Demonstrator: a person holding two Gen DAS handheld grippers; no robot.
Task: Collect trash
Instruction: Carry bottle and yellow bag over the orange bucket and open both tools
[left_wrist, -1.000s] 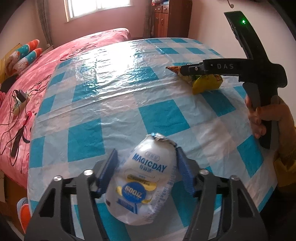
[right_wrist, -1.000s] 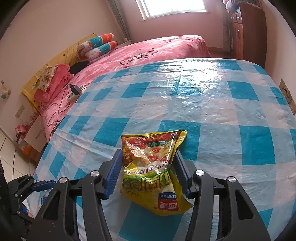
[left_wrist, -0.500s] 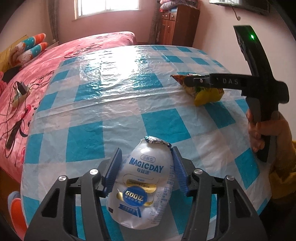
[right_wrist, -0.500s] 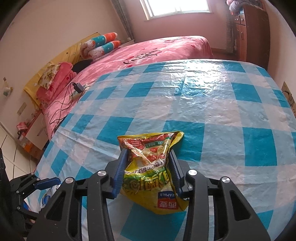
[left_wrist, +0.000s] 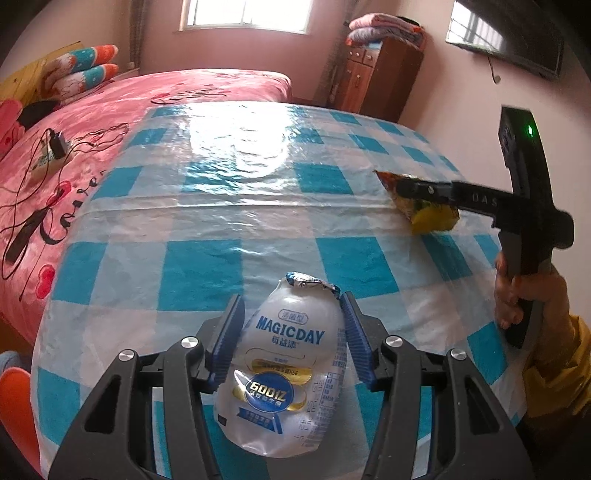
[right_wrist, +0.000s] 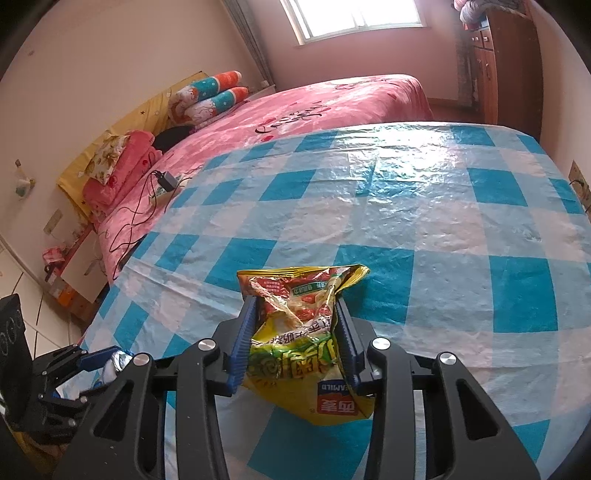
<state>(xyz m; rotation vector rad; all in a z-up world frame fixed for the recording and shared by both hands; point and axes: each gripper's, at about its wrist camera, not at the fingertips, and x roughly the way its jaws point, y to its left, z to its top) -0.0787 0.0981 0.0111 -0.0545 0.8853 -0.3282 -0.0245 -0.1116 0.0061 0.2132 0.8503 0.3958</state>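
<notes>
A white MAGICDAY drink pouch (left_wrist: 291, 365) lies on the blue-and-white checked table cover (left_wrist: 229, 206). My left gripper (left_wrist: 291, 306) is shut on it, blue pads pressing both sides. A crumpled yellow-and-red snack bag (right_wrist: 306, 332) lies further right on the cover. My right gripper (right_wrist: 295, 306) is shut on it, the bag creased between the pads. The right gripper also shows in the left wrist view (left_wrist: 410, 188), holding the snack bag (left_wrist: 432, 218). The left gripper shows at lower left in the right wrist view (right_wrist: 103, 360).
A pink bed (right_wrist: 332, 99) lies beyond the table, with pillows (right_wrist: 210, 92) and a charger with cables (left_wrist: 55, 146) on it. A brown wooden cabinet (left_wrist: 376, 81) stands at the back right. The table's near edge lies just under both grippers.
Both grippers have closed in on their items: the left jaws now press the pouch and the right jaws squeeze the snack bag, which has crumpled. Both views have tilted up a little.
</notes>
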